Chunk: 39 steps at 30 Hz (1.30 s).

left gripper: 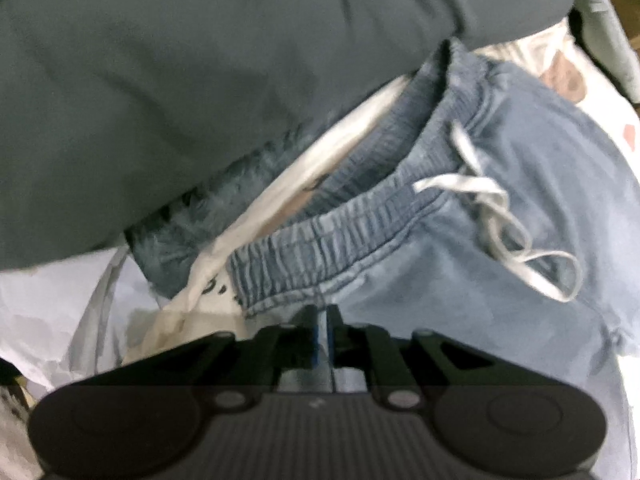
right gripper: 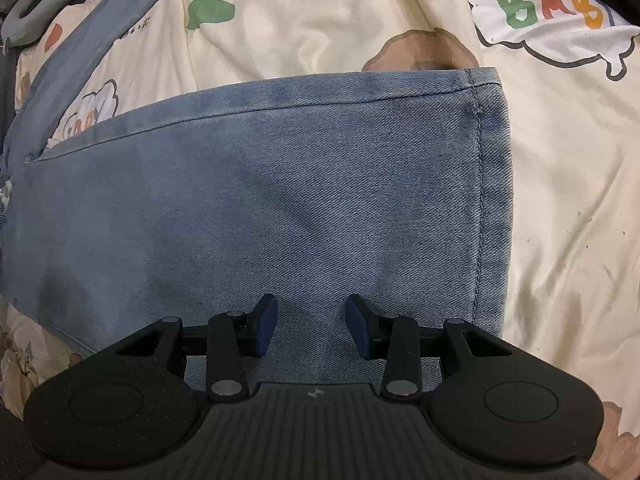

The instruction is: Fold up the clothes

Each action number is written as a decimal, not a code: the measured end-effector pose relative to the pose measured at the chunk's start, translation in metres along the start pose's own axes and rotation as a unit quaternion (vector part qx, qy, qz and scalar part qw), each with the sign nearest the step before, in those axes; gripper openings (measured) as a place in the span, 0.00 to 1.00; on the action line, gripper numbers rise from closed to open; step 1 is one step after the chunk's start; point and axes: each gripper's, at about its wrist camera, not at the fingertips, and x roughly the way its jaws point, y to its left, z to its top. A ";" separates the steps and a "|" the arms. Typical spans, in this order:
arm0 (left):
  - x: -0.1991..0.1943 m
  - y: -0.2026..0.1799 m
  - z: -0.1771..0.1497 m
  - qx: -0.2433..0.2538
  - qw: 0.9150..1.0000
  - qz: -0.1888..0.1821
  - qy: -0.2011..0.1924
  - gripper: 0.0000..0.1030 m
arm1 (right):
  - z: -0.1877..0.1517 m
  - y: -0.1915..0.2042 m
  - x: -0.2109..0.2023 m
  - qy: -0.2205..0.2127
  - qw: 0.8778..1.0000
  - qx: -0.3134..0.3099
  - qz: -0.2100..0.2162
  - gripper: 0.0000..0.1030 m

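Cartoon-print bedsheet (right gripper: pixel 320 20) carries denim shorts (right gripper: pixel 260 200); left claw (left gripper: pixel 322 320) pinches their waistband edge, probably for folding, while right claw (right gripper: pixel 312 324) hovers apart over the leg.

This looks like a home, most likely a bedroom. A cream bedsheet (right gripper: pixel 320 12) printed with cartoon bears, green shapes and a speech bubble reading "BAB" (right gripper: pixel 548 4) covers the soft, wrinkled surface, and everyday clothes such as denim shorts (right gripper: pixel 280 200) lie on it.
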 end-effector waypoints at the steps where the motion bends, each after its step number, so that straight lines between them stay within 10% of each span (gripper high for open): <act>1: 0.005 0.002 -0.001 -0.002 1.000 0.008 0.000 0.03 | 0.000 0.001 0.000 0.001 1.000 -0.001 -0.002 0.44; 17: 0.006 -0.020 0.005 0.038 0.997 0.061 0.011 0.02 | 0.004 0.010 0.007 0.005 1.000 -0.006 -0.010 0.45; 27: -0.041 -0.073 0.035 0.080 0.996 -0.005 -0.041 0.07 | 0.009 0.015 0.002 0.013 1.000 -0.013 -0.010 0.45; 39: 0.009 -0.154 0.096 0.070 0.990 -0.066 -0.107 0.09 | 0.025 0.022 0.008 0.020 0.999 -0.026 -0.023 0.45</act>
